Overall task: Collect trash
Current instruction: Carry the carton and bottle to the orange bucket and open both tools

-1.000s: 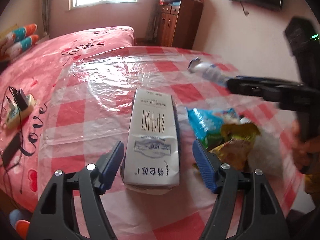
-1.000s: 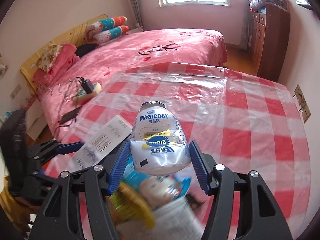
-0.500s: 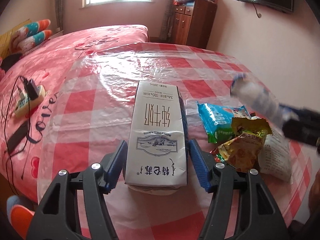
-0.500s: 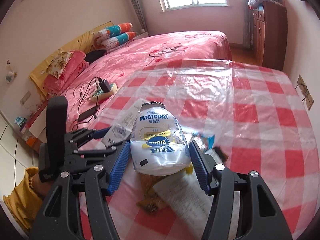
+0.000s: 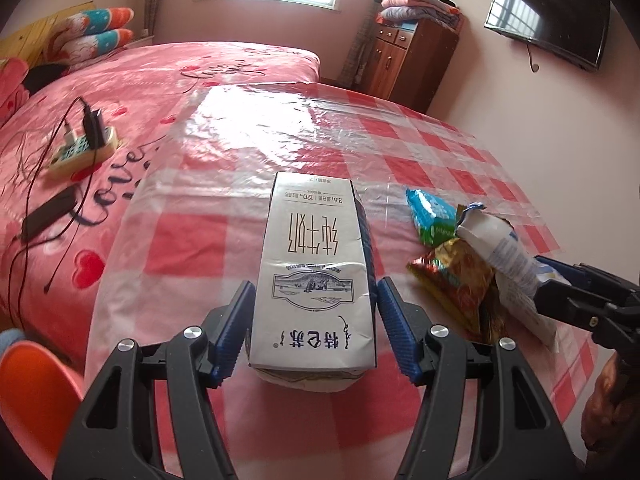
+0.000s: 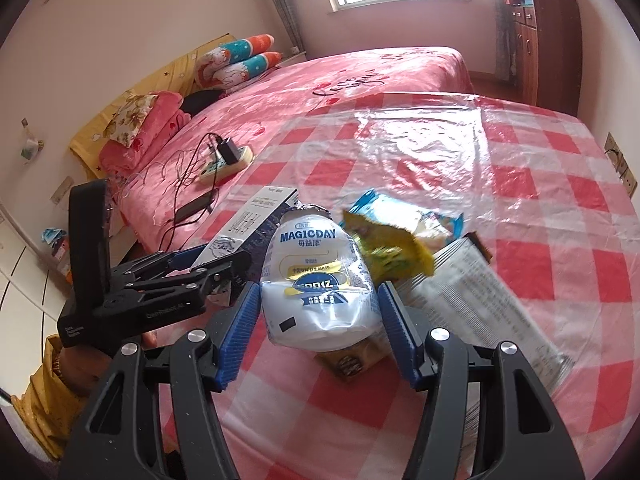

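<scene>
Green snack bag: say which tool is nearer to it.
Right. The right tool, gripping the bottle, sits just beside the green snack bag; the left tool holds the carton farther away.

It was a home bedroom: a pink-covered bed (image 6: 360, 80) (pillows (image 6: 236, 60) stacked), a wooden cabinet (image 5: 412, 64), a wall-mounted television (image 5: 548, 16).

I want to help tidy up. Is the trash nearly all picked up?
Not yet. The left gripper holds the milk carton and the right gripper holds the white bottle. No bin is in view, so nothing looks thrown away. The snack wrappers and a white packet lie on the table.
</scene>
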A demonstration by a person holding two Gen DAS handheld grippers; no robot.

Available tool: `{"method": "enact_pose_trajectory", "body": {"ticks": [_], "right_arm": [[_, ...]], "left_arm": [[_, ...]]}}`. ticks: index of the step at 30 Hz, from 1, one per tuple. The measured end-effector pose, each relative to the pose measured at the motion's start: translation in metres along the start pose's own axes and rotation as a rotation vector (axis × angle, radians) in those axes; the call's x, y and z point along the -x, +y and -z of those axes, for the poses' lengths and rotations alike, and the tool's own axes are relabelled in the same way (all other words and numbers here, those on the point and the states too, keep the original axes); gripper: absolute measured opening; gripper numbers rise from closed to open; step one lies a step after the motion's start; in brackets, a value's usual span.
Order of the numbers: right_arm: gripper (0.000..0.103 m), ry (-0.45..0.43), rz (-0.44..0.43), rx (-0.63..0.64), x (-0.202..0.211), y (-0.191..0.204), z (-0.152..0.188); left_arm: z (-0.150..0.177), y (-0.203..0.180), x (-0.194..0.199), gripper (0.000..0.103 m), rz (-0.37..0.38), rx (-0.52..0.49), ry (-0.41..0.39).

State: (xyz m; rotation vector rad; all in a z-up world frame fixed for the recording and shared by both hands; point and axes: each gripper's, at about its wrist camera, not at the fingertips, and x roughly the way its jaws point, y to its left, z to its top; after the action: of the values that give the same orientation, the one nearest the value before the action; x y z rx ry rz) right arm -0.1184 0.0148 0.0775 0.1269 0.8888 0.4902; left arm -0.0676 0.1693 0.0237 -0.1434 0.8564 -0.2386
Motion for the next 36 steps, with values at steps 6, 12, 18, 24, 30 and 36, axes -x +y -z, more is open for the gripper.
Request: {"method": "enact_pose_trajectory", "body": {"ticks": [6,12,18,24,30,36], "right_arm": [[0.061,0.025,-0.026,0.007,-0.006,0.014,0.009],[0.061,0.04,-0.048,0.024,-0.01,0.03,0.014],[0.061,0.063,-0.078,0.059,-0.017,0.051,0.017],[0.061,0.102,-0.118,0.104,-0.03,0.079,0.021],[0.061,0.147,-0.154,0.176,-0.046,0.115,0.027],[0.061,0.19,-0.208,0.242,-0.067,0.156,0.026]], "left_arm": [[0.018,0.015,0.021,0.063,-0.006,0.037,-0.007],[0.033,0.032,0.041,0.063,-0.009,0.081,-0.021],[0.047,0.049,0.061,0.063,-0.021,0.122,-0.037],[0.062,0.071,0.081,0.063,-0.04,0.177,-0.052],[0.076,0.098,0.102,0.063,-0.063,0.234,-0.072],[0.091,0.127,0.127,0.063,-0.104,0.295,-0.098]]}}
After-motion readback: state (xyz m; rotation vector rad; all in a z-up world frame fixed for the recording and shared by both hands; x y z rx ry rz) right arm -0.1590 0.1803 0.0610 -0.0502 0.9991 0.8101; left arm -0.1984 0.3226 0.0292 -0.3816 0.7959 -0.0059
